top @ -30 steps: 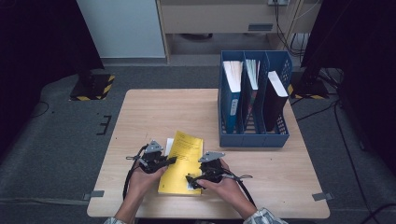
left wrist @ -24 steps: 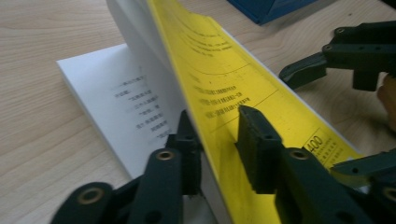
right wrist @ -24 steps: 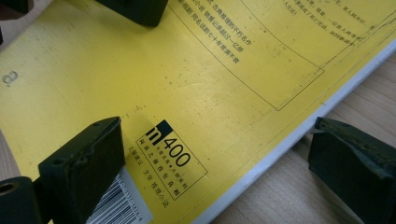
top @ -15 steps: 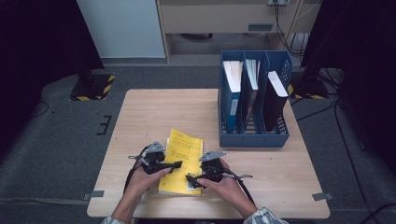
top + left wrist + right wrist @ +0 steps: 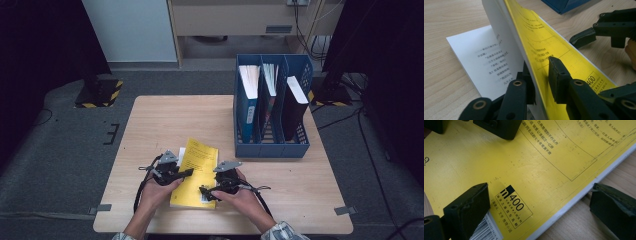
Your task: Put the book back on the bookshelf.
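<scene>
The left gripper (image 5: 541,82) has just closed its fingers on the yellow book's (image 5: 196,170) lifted cover. Beside the book's "m400" label (image 5: 513,206), the right gripper (image 5: 539,207) spreads open fingers astride its edge.

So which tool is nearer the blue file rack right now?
Right. The right tool sits at the yellow book's near right corner, closer to the blue file rack; the left tool grips the book's left side.
</scene>
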A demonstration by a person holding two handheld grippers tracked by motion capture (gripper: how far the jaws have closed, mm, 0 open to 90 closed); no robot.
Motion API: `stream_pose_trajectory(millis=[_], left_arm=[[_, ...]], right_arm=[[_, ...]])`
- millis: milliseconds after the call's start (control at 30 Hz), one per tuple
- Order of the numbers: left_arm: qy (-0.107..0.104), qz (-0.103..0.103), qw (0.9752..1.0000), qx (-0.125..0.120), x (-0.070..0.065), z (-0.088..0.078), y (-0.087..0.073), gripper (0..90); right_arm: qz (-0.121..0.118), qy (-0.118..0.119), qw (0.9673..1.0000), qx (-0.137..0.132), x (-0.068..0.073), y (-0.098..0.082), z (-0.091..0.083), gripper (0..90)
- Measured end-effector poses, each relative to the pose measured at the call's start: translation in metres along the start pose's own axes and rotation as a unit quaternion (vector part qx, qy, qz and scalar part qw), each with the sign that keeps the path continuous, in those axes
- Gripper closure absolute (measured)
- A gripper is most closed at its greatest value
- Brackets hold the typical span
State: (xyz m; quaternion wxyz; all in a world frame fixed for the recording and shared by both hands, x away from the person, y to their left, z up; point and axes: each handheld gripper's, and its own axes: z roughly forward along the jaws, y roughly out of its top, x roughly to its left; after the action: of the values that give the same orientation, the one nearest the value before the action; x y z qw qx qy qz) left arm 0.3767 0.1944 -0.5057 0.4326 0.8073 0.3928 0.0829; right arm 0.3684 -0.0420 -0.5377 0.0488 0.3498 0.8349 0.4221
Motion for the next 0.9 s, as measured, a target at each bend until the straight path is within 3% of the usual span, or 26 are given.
stream_pose_trajectory(millis=[467,900], left_arm=[[-0.004,0.001,0.9993,-0.037,-0.008,-0.012,0.006,84.2],[-0.027,-0.019,0.9971,-0.069,-0.002,-0.028,0.007,86.3]], right_arm=[[0.022,0.022,0.9995,-0.004,-0.013,0.005,0.001,2.2],[0.044,0.067,0.9967,-0.011,-0.018,0.01,0.006,5.2]])
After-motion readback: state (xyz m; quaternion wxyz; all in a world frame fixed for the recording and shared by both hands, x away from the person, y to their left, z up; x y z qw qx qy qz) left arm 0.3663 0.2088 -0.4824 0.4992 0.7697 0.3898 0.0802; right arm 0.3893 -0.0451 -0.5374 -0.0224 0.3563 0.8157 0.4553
